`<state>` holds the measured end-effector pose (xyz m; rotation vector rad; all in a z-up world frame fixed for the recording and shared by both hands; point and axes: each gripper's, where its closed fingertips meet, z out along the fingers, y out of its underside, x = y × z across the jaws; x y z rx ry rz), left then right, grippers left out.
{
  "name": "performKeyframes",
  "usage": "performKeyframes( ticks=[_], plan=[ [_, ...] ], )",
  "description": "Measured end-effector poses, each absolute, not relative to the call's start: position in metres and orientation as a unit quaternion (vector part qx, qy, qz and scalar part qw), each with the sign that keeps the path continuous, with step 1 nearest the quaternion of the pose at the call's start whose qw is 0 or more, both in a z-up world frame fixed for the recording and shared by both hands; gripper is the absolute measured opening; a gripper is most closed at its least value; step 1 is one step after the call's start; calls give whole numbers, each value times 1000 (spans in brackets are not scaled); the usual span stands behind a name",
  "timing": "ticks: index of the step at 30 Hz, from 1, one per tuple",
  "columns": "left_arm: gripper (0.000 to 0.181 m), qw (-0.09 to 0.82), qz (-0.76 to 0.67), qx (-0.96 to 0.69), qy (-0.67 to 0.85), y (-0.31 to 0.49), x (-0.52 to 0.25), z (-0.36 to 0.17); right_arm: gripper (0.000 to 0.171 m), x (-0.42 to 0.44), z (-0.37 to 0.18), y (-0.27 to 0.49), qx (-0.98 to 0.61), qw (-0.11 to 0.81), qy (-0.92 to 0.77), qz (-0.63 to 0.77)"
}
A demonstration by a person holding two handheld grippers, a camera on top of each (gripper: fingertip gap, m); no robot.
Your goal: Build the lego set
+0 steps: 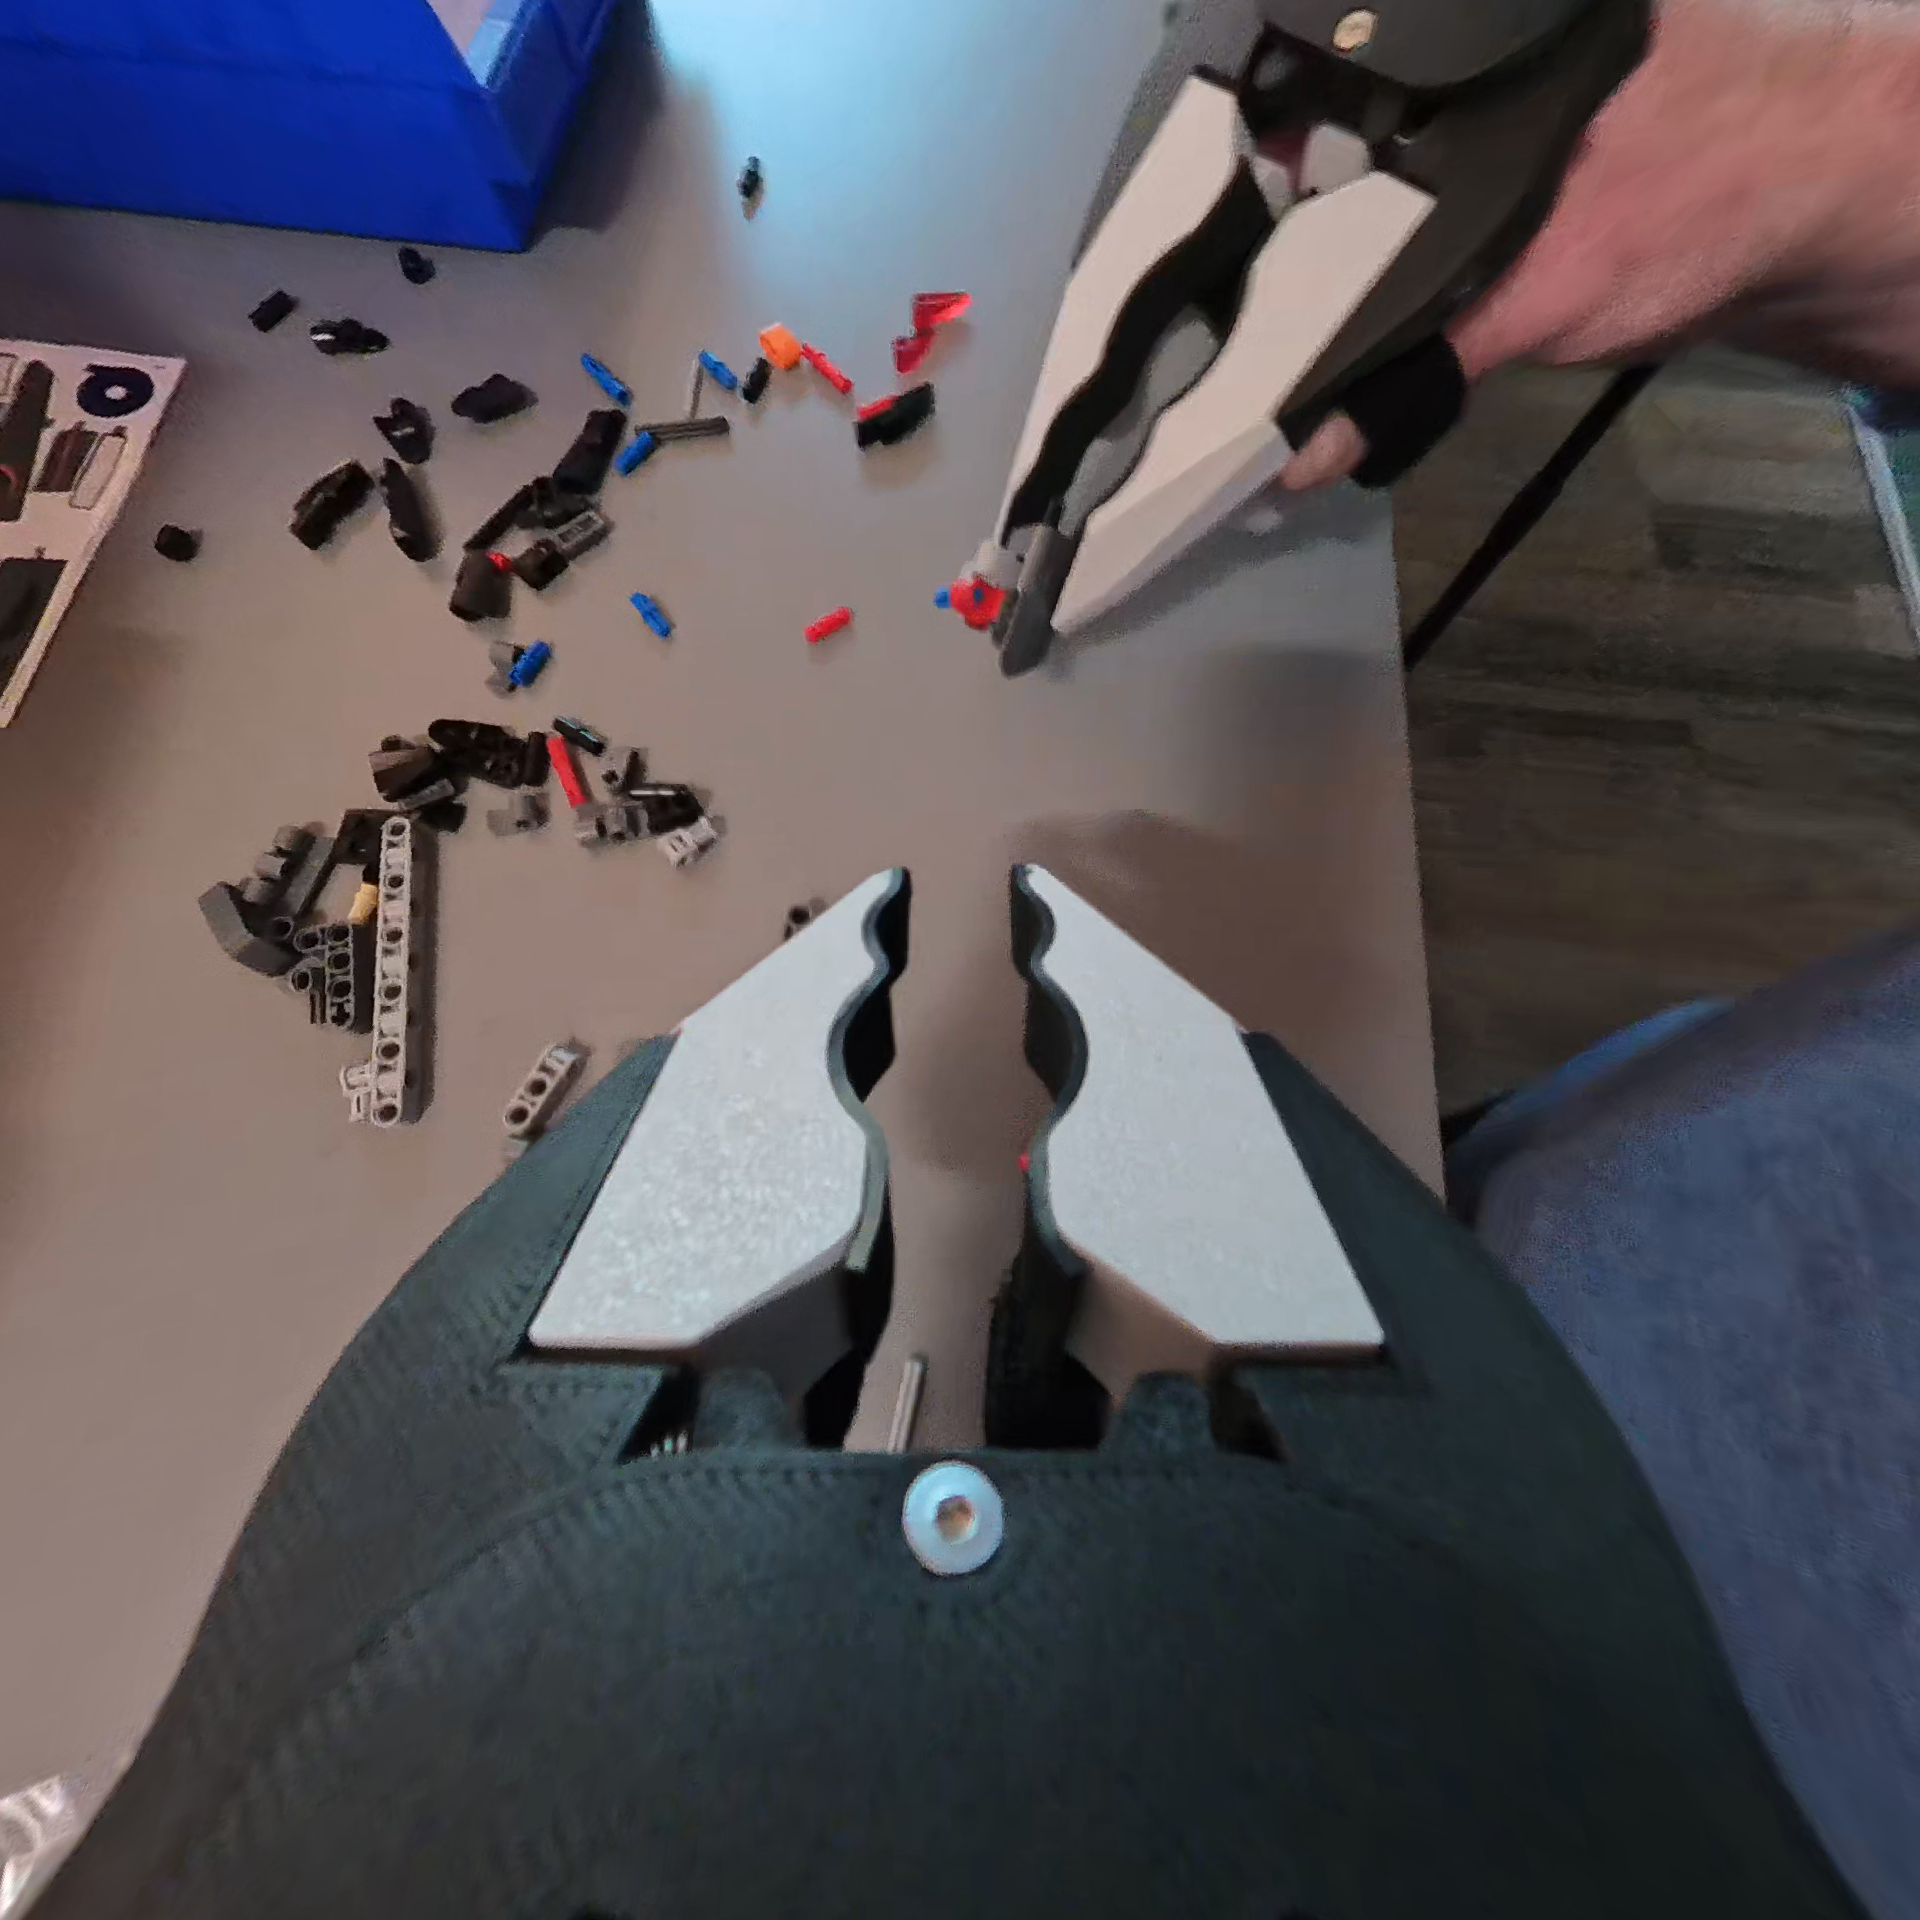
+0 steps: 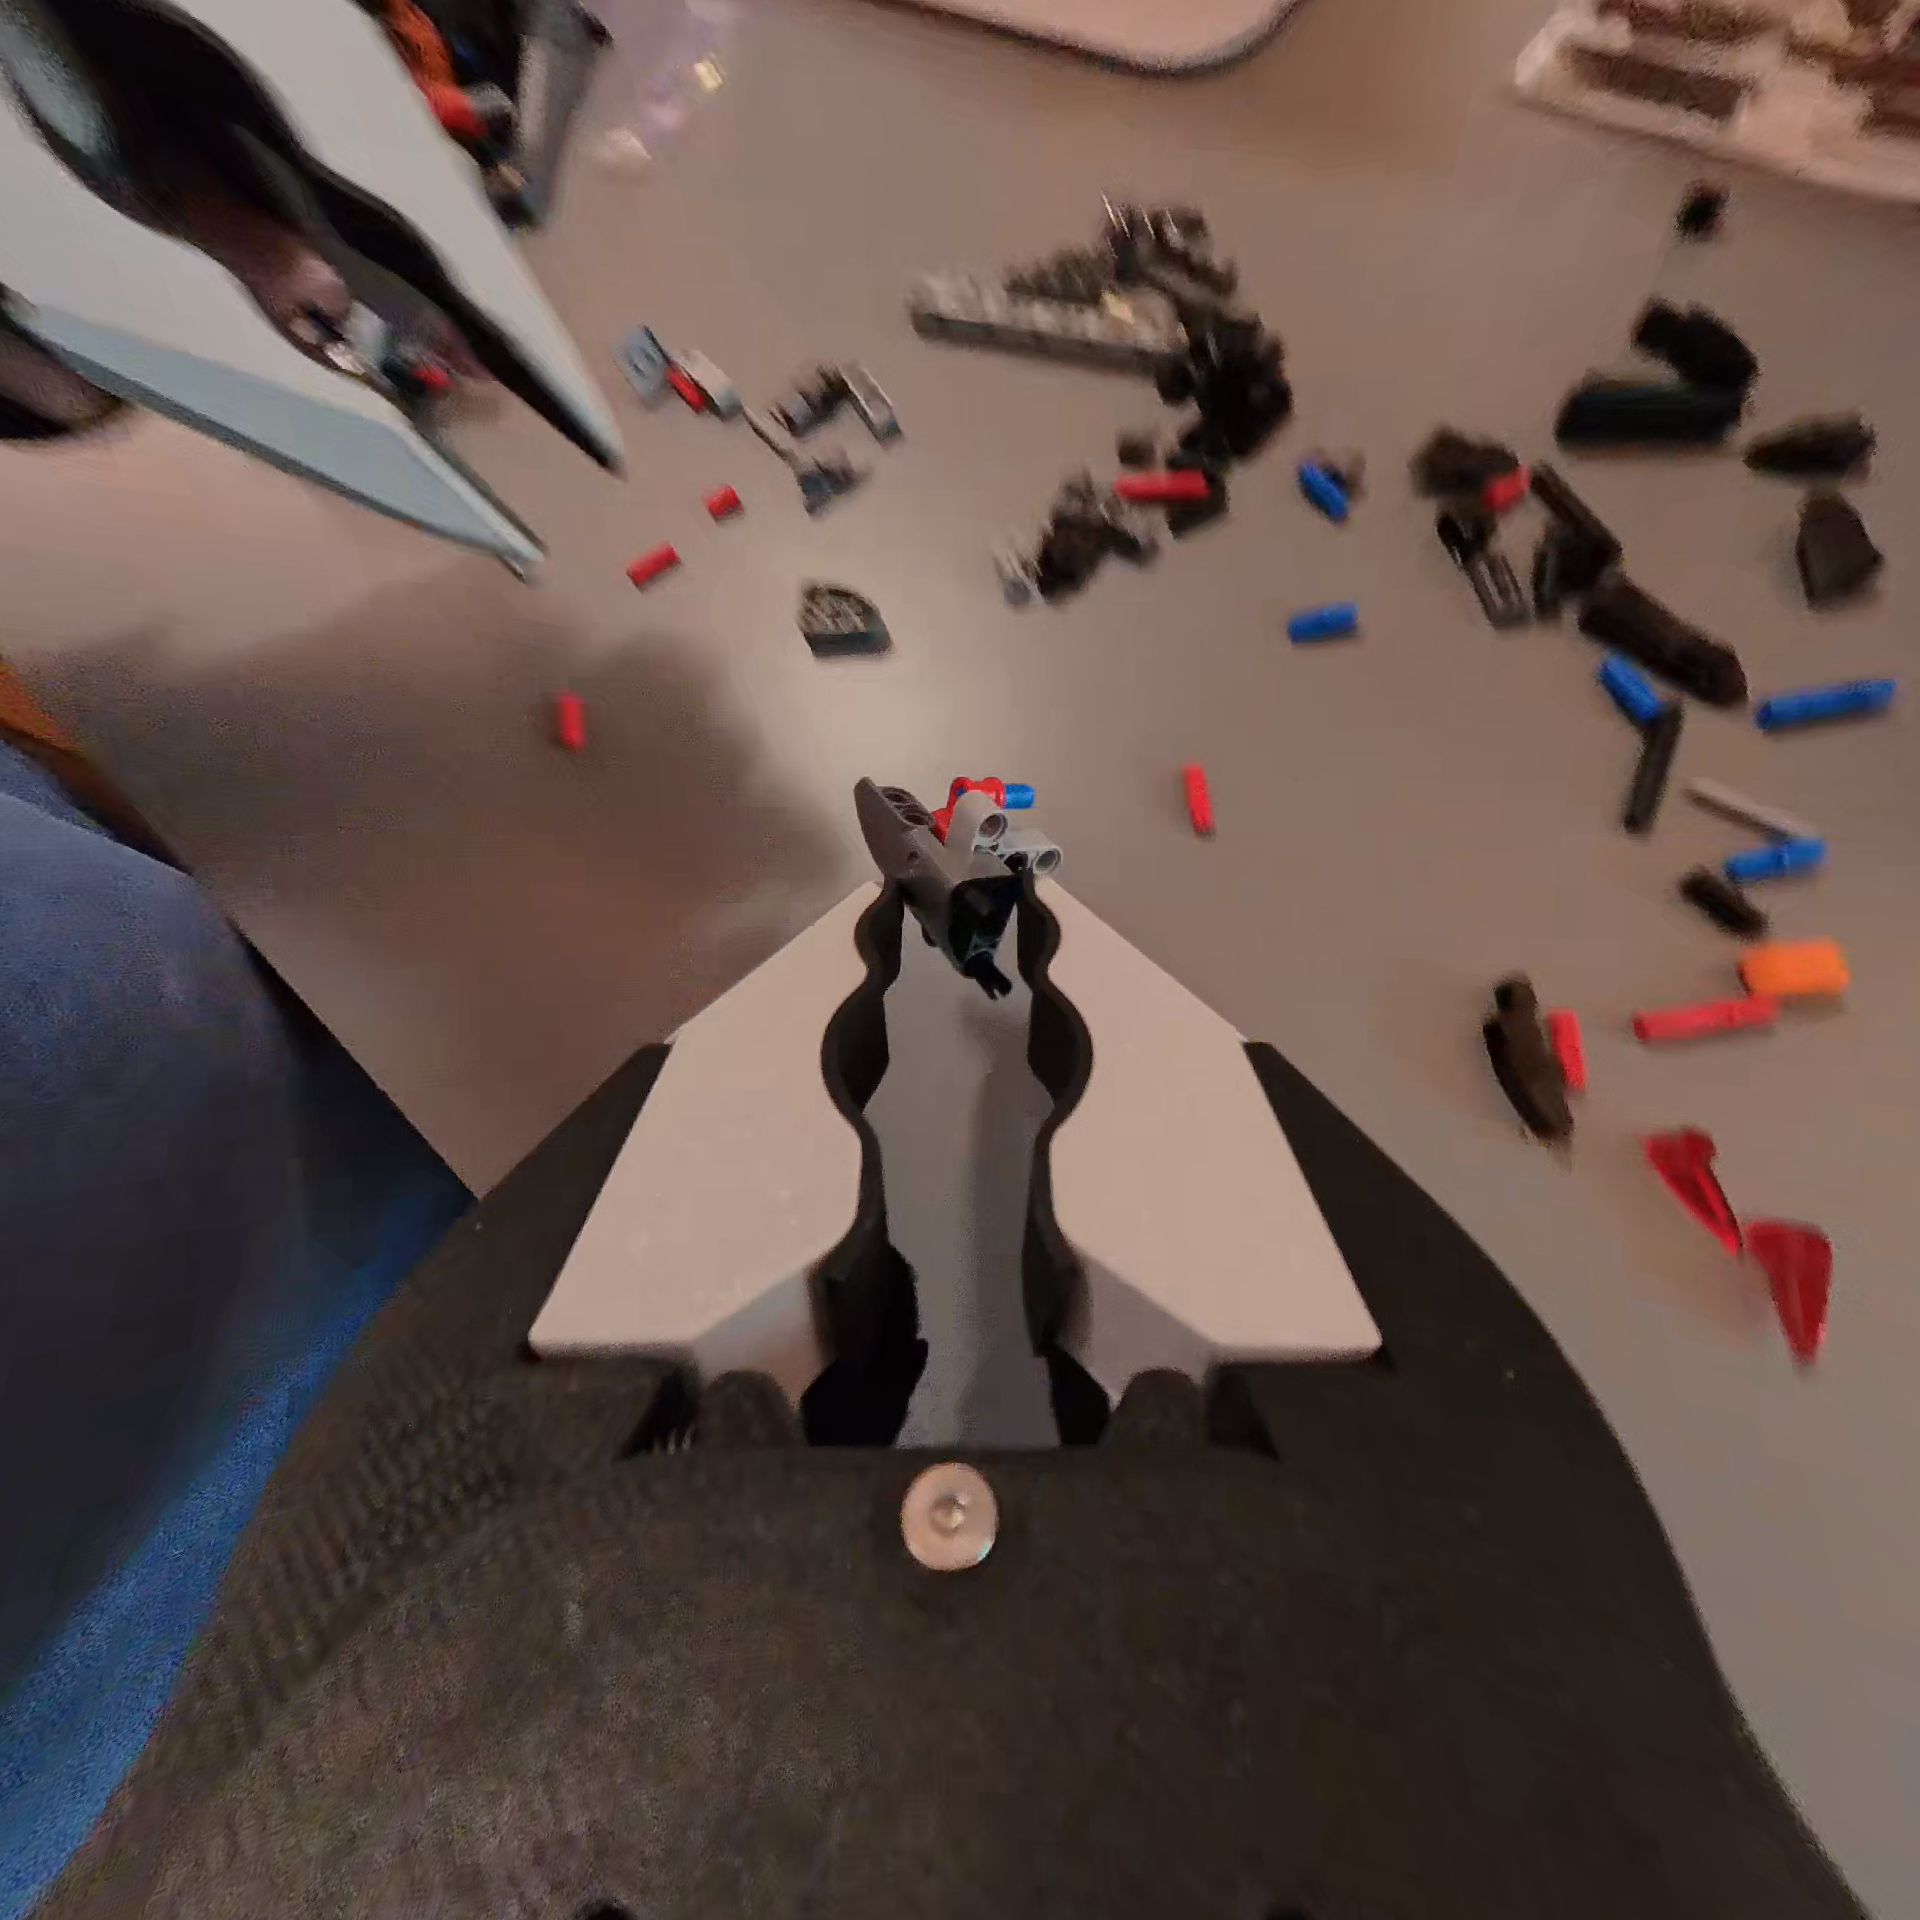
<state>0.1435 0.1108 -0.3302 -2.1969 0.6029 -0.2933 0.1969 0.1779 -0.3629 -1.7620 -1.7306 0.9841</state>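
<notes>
Holding a small grey-red-blue lego sub-assembly (image 2: 951, 862) at the tips, right tongs (image 2: 954, 883) closed; left tongs (image 1: 961, 883) parted, empty, near side; loose red pin (image 1: 828, 623) between.

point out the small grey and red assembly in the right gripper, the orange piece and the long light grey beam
small assembly (image 2: 951, 847): right wrist view, on its grey middle.
orange piece (image 1: 779, 345): left wrist view, on its top face.
long light grey beam (image 1: 392, 966): left wrist view, at mid-length.
</notes>
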Motion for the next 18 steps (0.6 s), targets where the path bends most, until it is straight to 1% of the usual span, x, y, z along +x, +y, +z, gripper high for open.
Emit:
performKeyframes(
  ticks=[3,6,9,11,15,18],
  plan=[
    [26,440,-125,-866,201,126,143,-325,19,174,-337,163,-607,255,-638,399],
    [27,468,-156,-854,165,133,143,-313,19,153,-317,147,-576,259,-644,432],
    [21,486,-190,-842,136,131,140,-304,19,139,-304,136,-555,254,-645,460],
    [12,498,-209,-833,119,128,136,-298,19,131,-301,132,-549,250,-645,469],
    [9,518,-243,-816,84,120,124,-289,19,119,-293,124,-537,238,-643,492],
    [8,522,-309,-794,40,113,114,-279,23,110,-281,118,-519,239,-648,504]
  ],
)
